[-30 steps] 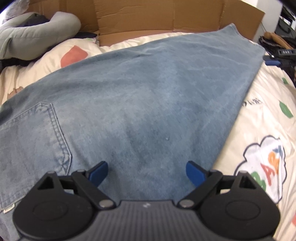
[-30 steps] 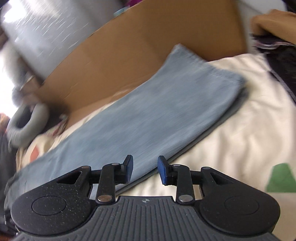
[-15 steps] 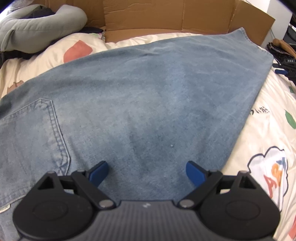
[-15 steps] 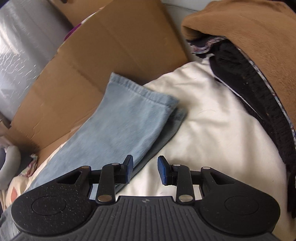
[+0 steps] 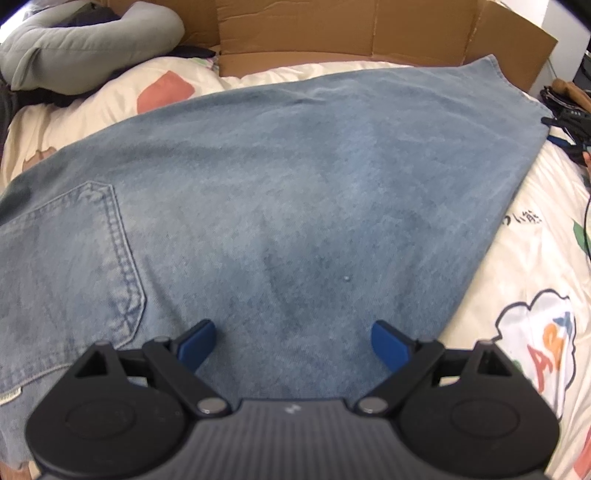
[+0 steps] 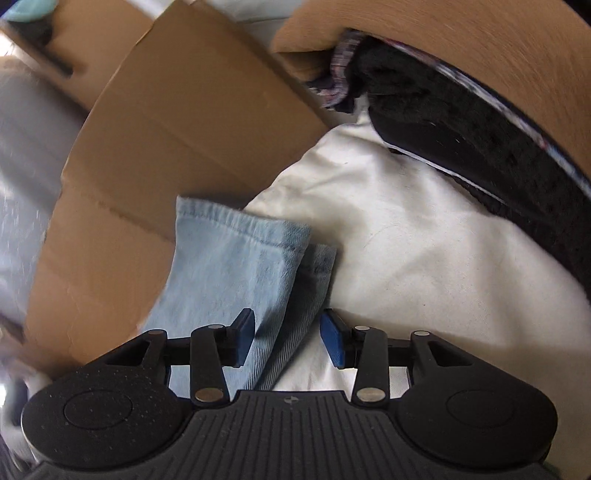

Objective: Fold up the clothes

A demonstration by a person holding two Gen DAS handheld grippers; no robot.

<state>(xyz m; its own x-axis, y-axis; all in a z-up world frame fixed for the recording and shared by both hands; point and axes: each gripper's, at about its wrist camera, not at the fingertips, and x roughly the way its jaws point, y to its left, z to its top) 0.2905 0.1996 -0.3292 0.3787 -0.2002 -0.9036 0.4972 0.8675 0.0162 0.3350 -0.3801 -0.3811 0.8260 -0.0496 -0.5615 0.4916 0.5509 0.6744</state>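
we see a pair of light blue jeans (image 5: 295,177) laid flat on a bed, over a cream quilt (image 5: 517,258) printed with coloured shapes and a cartoon cloud. from the left wrist view the jeans are folded leg over leg, with a back pocket (image 5: 74,258) at the left and the legs running away to the upper right, where the hems reach a sheet of brown cardboard (image 5: 332,33) that stands along the far edge of the bed. a grey curved pillow (image 5: 85,40) lies at the far left corner. our left tool (image 5: 293,345) hangs over the thigh part of the denim with its blue pads wide apart and nothing gripped between them. from the right wrist view our right tool (image 6: 288,341) sits low over the hem end of the legs (image 6: 236,254), where the upper hem lies a little offset from the lower one. its jaws are opening, and the edge of the denim lies between the pads without being pressed. to the right of it, a dark fuzzy garment (image 6: 480,129) and a tan one (image 6: 480,37) are heaped on the quilt, apart from the jeans.
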